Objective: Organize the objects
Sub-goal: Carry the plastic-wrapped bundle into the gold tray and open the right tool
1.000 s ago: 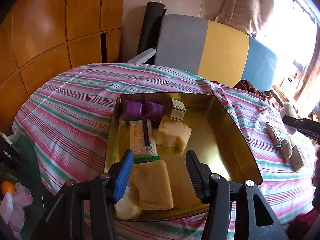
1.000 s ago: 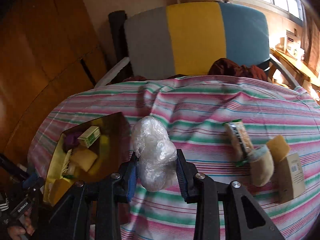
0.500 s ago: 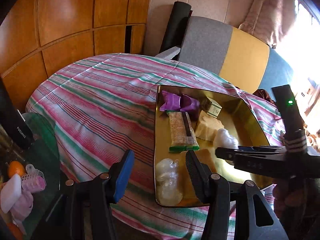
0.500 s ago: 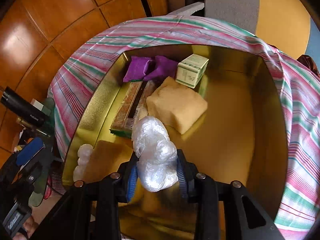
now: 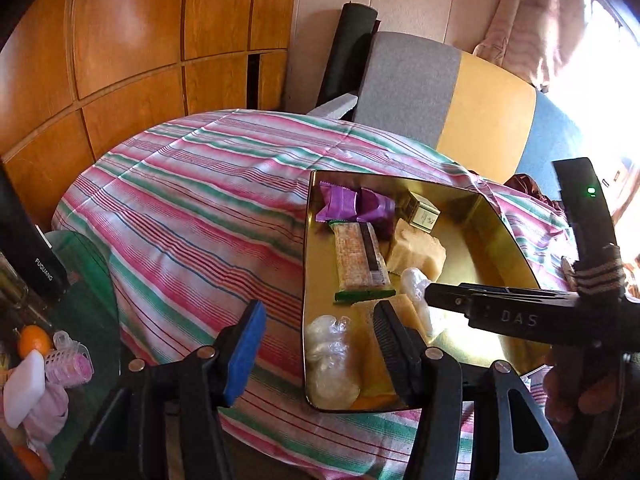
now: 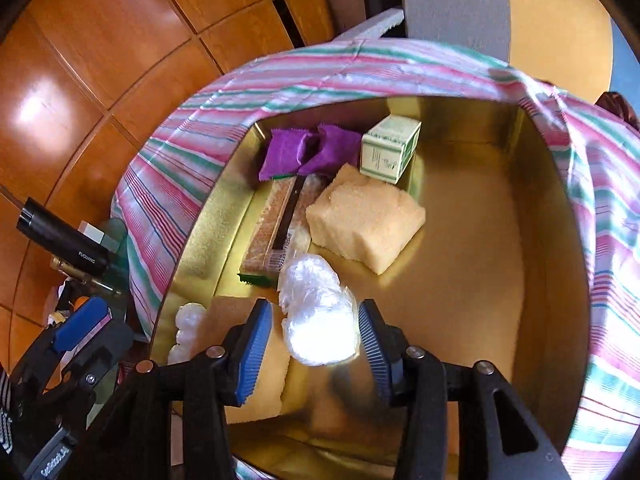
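A gold tray (image 6: 560, 240) on the striped cloth holds purple packets (image 6: 308, 152), a snack bar (image 6: 280, 224), a yellow sponge (image 6: 364, 224), a small box (image 6: 390, 152) and a wrapped lump (image 6: 188, 328). Low over its near part, my right gripper (image 6: 316, 346) has its jaws opening around a clear-wrapped white lump (image 6: 316, 320); the pads stand just off it. The left wrist view shows that gripper (image 5: 430, 294) side-on with the lump (image 5: 416, 284) at its tip. My left gripper (image 5: 318, 340) hovers at the tray's (image 5: 500, 232) near-left corner, jaws opening, holding nothing.
A grey, yellow and blue chair (image 5: 448, 92) stands behind the table, with wood panelling (image 5: 132, 40) to the left. A glass side table (image 5: 84, 280) at lower left carries a black flask (image 5: 36, 264), an orange and hair rollers. A person's hand (image 5: 568, 392) grips the right tool.
The right gripper carried the wrapped lump from over the cloth into the tray, sank, and its pads parted from it. The left gripper drew back left, off the tray's sponge.
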### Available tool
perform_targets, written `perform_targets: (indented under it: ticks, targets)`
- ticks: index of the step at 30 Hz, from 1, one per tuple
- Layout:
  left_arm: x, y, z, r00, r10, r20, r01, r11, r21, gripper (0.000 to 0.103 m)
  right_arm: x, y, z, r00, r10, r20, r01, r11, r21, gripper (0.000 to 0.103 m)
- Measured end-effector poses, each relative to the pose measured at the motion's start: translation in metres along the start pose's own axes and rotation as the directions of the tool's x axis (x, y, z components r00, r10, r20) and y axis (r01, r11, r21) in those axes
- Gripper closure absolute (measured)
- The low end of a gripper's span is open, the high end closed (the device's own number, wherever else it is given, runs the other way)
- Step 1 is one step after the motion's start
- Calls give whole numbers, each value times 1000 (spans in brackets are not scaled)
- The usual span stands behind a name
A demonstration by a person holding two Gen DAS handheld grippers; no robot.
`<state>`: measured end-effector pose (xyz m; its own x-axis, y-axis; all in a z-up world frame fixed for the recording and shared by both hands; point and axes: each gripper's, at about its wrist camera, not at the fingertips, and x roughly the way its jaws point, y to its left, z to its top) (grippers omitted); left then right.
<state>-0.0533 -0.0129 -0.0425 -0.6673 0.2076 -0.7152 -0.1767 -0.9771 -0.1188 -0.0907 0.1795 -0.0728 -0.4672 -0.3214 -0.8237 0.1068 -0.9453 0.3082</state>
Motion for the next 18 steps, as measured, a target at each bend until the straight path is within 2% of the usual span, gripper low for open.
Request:
perform_targets:
  ticks: [7, 13, 18]
  targets:
    - [-10, -9, 0, 1000, 1, 18, -1, 1000, 29, 44, -30, 0, -12, 992, -80, 96, 81, 997, -10, 57]
    - [-18, -23, -1, 999, -3, 36, 1, 997, 71, 43, -56, -10, -32, 967, -195, 161, 200, 980, -18, 57]
    - [-21, -36, -3, 999, -22, 33, 18, 994, 105, 43, -79, -23, -41, 952, -231, 202, 236, 972, 1, 57]
